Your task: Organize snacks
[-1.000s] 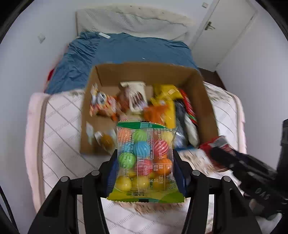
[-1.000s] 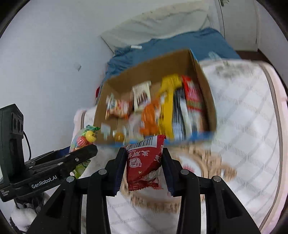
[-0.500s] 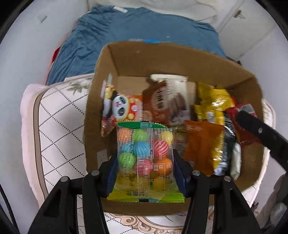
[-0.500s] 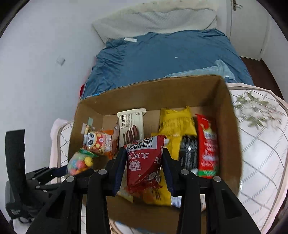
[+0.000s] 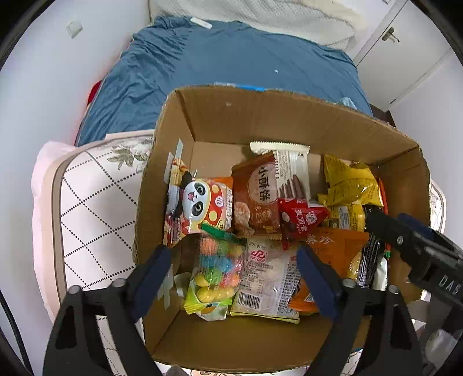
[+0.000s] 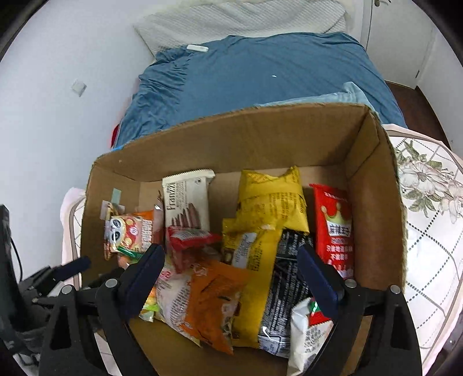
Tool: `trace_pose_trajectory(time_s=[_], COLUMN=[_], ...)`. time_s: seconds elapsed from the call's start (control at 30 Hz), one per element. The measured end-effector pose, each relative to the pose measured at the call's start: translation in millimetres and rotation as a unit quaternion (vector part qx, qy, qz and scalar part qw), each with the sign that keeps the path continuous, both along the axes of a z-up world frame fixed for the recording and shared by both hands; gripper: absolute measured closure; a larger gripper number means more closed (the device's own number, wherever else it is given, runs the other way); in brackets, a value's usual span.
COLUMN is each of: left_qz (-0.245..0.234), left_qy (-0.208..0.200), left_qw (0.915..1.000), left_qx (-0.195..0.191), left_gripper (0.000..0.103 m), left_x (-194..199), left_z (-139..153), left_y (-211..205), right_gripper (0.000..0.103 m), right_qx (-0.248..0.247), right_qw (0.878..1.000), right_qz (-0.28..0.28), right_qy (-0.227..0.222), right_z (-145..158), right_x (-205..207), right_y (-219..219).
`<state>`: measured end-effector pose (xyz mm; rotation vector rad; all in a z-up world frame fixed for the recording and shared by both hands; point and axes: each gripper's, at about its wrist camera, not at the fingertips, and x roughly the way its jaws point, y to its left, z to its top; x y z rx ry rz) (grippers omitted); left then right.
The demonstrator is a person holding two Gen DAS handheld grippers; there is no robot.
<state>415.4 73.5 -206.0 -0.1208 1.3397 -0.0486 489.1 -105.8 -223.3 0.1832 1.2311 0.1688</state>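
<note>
Bed carries cardboard box (image 5: 289, 115). Left claw (image 5: 234, 272) and right claw (image 6: 228, 269) have just been opening; candy bag (image 5: 215, 269) and red packet (image 5: 301, 219) lie released inside. Lift both straight up, clear of wrappers.

Blue bedsheet (image 5: 231, 66) rumpled behind, white pillow (image 6: 240, 20) at wall, quilted floral cover (image 6: 428, 219) underneath, white door (image 5: 405, 49) far right.

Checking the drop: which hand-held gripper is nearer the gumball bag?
Left. The left hand-held gripper straddles the gumball bag, jaws just opened; the right hand-held gripper hangs further right over the box.
</note>
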Motion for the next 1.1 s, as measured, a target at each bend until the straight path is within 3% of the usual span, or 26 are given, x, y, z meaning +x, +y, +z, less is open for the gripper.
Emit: trace_pose_trajectory(time_s=[0.07, 0.1, 0.33, 0.67, 0.93, 1.1], left_qz=[-0.001, 0.000, -0.009, -0.024, -0.027, -0.020], left_qy=[-0.010, -0.017, -0.041, -0.062, -0.117, -0.152], left_qw=[0.9999, 0.9997, 0.9990, 0.9975, 0.9912, 0.9868], left_qx=[0.008, 0.015, 0.014, 0.025, 0.054, 0.052], left_gripper=[0.008, 0.001, 0.000, 0.000, 0.000, 0.000], left_x=[0.0, -1.0, -14.8, -43.8, -87.4, -125.3], left_z=[2.6, 5.1, 20.8, 46.5, 91.7, 118.1], left_y=[-2.4, -3.9, -14.1, -28.5, -38.1, -38.8], right_gripper=[0.007, 0.006, 0.005, 0.005, 0.005, 0.005], right_qx=[-0.015, -0.027, -0.073, -0.079, -0.080, -0.079], right_qw=[1.000, 1.000, 0.997, 0.996, 0.995, 0.992], right_qz=[-0.002, -0.003, -0.014, -0.028, -0.028, -0.032], right_qy=[-0.004, -0.006, -0.018, -0.014, -0.056, -0.093], right_z=[3.1, 5.3, 18.9, 28.1, 66.3, 94.8], right_x=[-6.4, -10.6, -45.1, -74.1, -116.1, -159.9], right_y=[-3.5, -5.2, -20.9, -35.9, -38.6, -41.1])
